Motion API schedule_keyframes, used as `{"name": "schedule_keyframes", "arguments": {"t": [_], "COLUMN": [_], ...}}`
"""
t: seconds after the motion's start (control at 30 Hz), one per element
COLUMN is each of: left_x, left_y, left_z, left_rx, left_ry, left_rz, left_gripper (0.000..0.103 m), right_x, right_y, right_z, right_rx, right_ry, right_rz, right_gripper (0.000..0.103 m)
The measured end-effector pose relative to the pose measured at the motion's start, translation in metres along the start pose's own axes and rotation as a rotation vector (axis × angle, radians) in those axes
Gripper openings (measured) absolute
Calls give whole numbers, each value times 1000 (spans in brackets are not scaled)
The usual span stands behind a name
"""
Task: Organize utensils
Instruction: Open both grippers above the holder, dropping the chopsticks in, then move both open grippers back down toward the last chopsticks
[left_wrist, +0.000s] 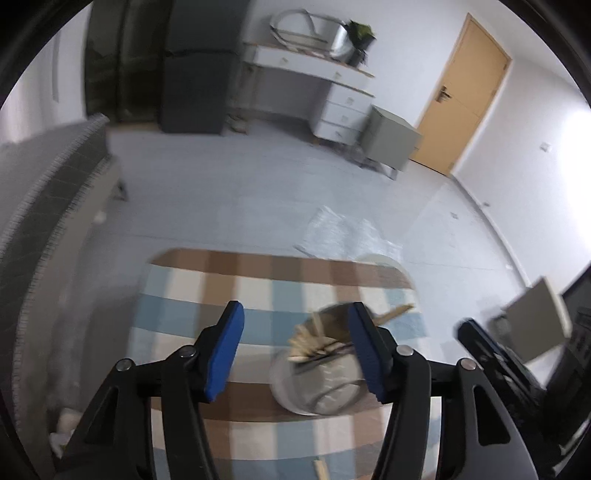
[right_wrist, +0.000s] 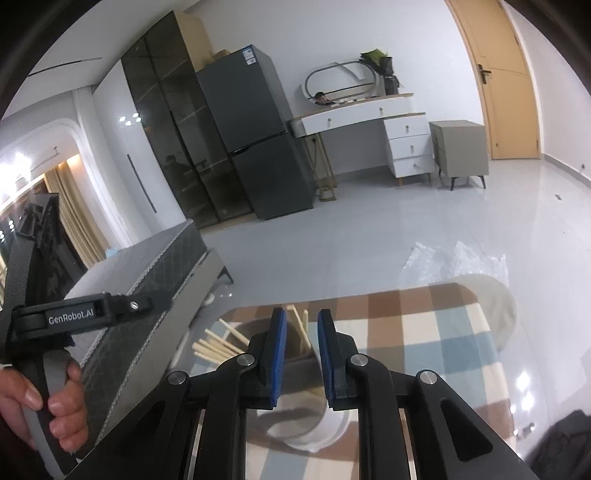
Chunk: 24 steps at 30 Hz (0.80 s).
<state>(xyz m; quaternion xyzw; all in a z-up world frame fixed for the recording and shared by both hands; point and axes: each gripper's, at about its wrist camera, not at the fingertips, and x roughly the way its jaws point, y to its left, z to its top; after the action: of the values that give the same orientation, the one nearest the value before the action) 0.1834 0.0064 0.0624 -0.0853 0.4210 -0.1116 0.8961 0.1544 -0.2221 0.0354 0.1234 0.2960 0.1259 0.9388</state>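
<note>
Wooden chopsticks (left_wrist: 314, 341) are sitting in a glass jar (left_wrist: 317, 384); left gripper (left_wrist: 295, 354) is hovering released, right gripper (right_wrist: 301, 354) slightly parted, both grasping nothing.

Glossy grey floor (right_wrist: 369, 221), dark fridge (right_wrist: 255, 140), white desk (right_wrist: 369, 114), tan door (right_wrist: 506, 81).

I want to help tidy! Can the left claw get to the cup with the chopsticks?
Probably yes. The left claw is open and empty, and the cup of chopsticks sits just ahead between its fingers, with nothing in the way.
</note>
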Motion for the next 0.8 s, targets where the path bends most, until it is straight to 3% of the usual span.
{"name": "schedule_keyframes", "arguments": {"t": [0.23, 0.5, 0.73, 0.8], "left_x": [-36, -72, -89, -92], "left_y": [-4, -9, -12, -12], "left_z": [-21, -51, -74, -78], "left_rx": [21, 45, 106, 107], "left_ry": [-79, -230, -255, -265], "left_rz": [31, 156, 160, 152], "left_gripper": [68, 82, 83, 89], "right_x": [-37, -83, -107, -115], "right_y": [2, 10, 15, 18], "right_z": [-12, -30, -51, -57], "right_rx": [12, -11, -24, -35], "right_ry": [-28, -87, -103, -116], "right_rz": [-12, -19, -26, -31], "right_gripper": [23, 50, 59, 68]}}
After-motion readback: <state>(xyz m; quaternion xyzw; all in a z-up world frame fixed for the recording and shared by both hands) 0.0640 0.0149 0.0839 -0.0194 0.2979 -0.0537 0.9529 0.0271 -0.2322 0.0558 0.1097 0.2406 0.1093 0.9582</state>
